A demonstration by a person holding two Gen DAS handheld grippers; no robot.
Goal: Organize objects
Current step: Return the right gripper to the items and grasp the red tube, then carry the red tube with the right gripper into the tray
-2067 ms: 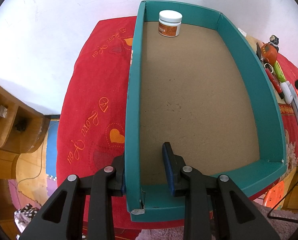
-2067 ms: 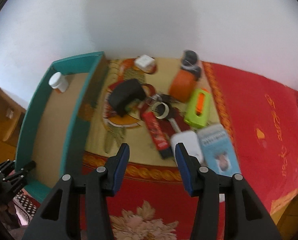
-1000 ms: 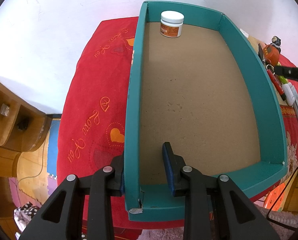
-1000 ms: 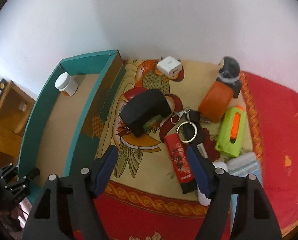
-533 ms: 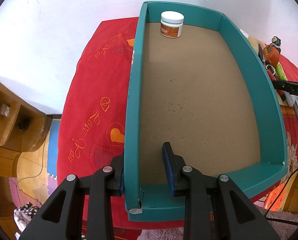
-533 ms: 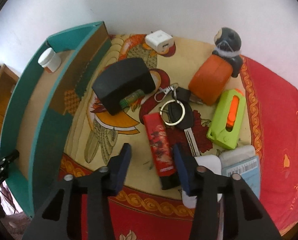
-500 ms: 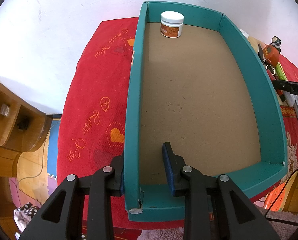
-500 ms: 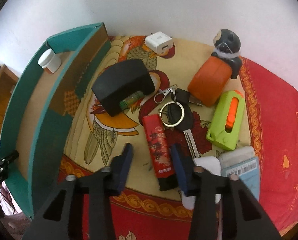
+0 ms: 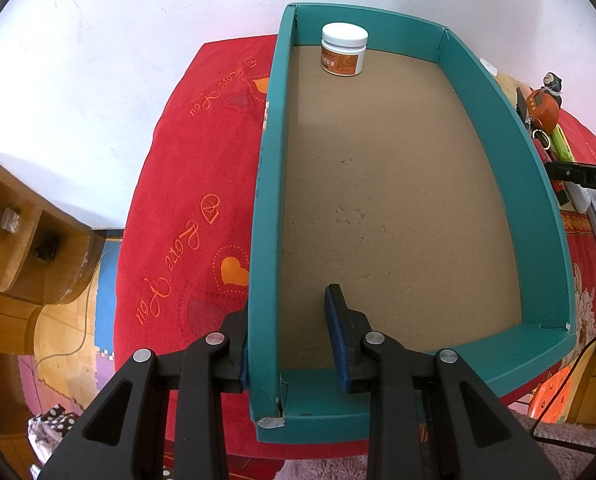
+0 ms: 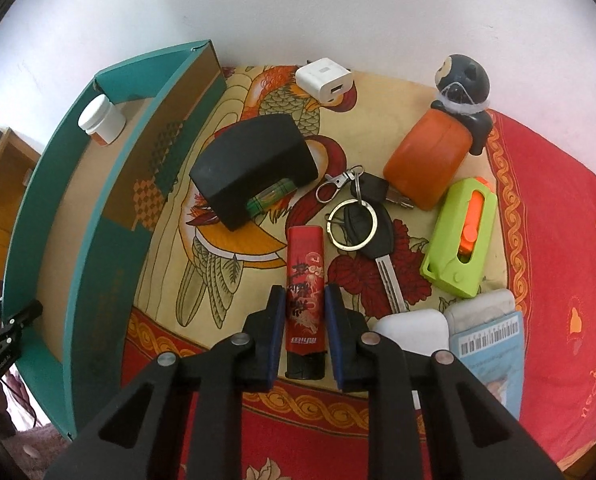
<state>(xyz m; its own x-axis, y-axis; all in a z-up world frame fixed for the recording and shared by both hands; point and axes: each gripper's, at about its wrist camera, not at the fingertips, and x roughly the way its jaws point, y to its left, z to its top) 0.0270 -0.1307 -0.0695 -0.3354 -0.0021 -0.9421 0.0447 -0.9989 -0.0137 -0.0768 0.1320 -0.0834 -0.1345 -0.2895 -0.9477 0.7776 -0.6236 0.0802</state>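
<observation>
The left tongs [image 9: 288, 336] gripped the teal cardboard tray's [image 9: 264, 216] nine-o'clock wall, steadying it, while the right tongs [image 10: 305, 312], jaws just closing, pinched the flat red lighter [image 10: 304, 280] lying at six o'clock among the clutter.

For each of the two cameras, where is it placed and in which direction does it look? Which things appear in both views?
Left wrist: sits on the left gripper, looking steeply down into the teal box; its fingers straddle the box's left wall, one pad outside, one inside.
Right wrist: sits on the right gripper, looking steeply down at clutter on the patterned cloth; its jaws have just been closing around the red lighter.
Shared: the box, the white jar in its far corner, the lighter, the orange toy.
</observation>
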